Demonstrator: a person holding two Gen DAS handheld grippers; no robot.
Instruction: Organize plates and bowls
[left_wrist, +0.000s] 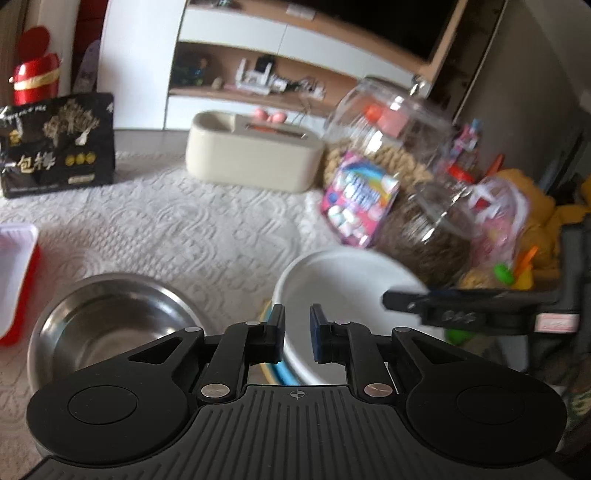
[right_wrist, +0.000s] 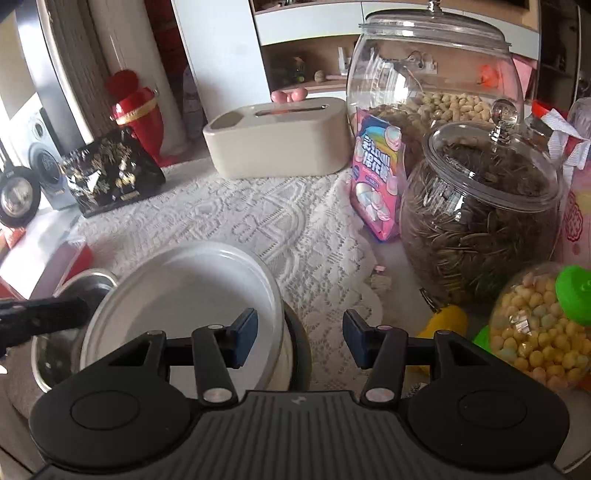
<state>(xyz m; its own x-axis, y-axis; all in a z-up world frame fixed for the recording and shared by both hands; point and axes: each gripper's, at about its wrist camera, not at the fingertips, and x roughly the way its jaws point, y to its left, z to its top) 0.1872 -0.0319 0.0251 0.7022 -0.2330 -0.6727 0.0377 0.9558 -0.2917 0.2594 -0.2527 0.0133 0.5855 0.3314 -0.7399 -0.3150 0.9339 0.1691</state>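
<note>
A white bowl (left_wrist: 347, 291) sits on the lace-covered table over a stack whose yellow and blue rims (left_wrist: 275, 371) peek out beneath it. My left gripper (left_wrist: 298, 332) is shut on the bowl's near-left rim, with the wall pinched between its pads. A steel bowl (left_wrist: 110, 325) stands empty just left of it. In the right wrist view the same white bowl (right_wrist: 177, 295) fills the lower left. My right gripper (right_wrist: 301, 339) is open and straddles its right rim without pressing on it. A dark rim (right_wrist: 301, 354) shows under the bowl there. The steel bowl (right_wrist: 92, 284) is half hidden behind it.
Glass jars of seeds (right_wrist: 476, 229) and nuts (right_wrist: 436, 74), a pink sweets bag (right_wrist: 376, 177) and a candy jar (right_wrist: 543, 332) crowd the right. A beige tissue box (right_wrist: 277, 140) and a black box (right_wrist: 110, 173) stand at the back, and a red-and-white container (left_wrist: 14, 273) on the left.
</note>
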